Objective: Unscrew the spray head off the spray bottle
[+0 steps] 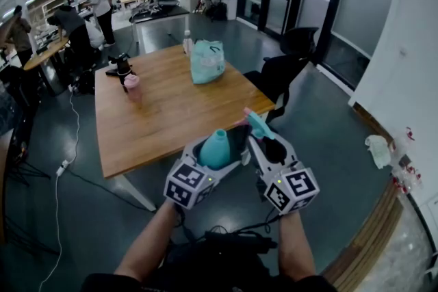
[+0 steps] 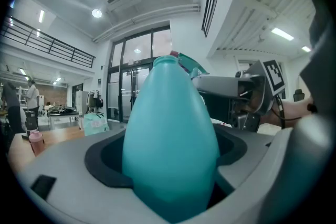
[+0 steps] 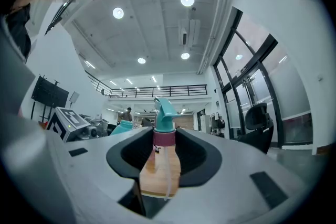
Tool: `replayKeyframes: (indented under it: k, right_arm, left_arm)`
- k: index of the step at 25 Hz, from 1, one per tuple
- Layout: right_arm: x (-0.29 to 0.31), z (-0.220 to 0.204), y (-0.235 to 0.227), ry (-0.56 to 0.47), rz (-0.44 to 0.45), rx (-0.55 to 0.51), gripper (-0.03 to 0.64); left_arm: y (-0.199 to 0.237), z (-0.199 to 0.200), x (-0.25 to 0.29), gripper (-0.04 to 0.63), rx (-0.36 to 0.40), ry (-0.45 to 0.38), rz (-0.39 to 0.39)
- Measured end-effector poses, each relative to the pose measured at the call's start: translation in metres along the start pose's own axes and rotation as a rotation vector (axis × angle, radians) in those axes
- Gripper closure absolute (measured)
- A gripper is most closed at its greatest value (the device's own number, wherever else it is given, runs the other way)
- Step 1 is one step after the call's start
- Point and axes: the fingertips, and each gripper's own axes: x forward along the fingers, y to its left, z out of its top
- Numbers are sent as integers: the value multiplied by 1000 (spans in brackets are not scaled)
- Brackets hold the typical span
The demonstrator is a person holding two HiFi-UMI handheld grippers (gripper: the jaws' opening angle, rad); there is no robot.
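Down at the lower centre of the head view, the left gripper (image 1: 220, 146) is clamped on a teal bottle (image 1: 215, 151). Just to its right, the right gripper (image 1: 258, 138) pinches the spray head (image 1: 259, 125) by its pink collar (image 3: 164, 138), thin tube hanging free. Behind them is a wooden table (image 1: 171, 113).

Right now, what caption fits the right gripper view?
The right tool holds the spray head, tube dangling, apart from the teal bottle.
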Motion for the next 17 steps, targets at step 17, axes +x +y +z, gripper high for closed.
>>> replayKeyframes:
  k: [17]
  right_arm:
    - [-2,1,0,4,-10,-5,480]
  left_arm:
    - [-3,3,0,156,0,-10,-7]
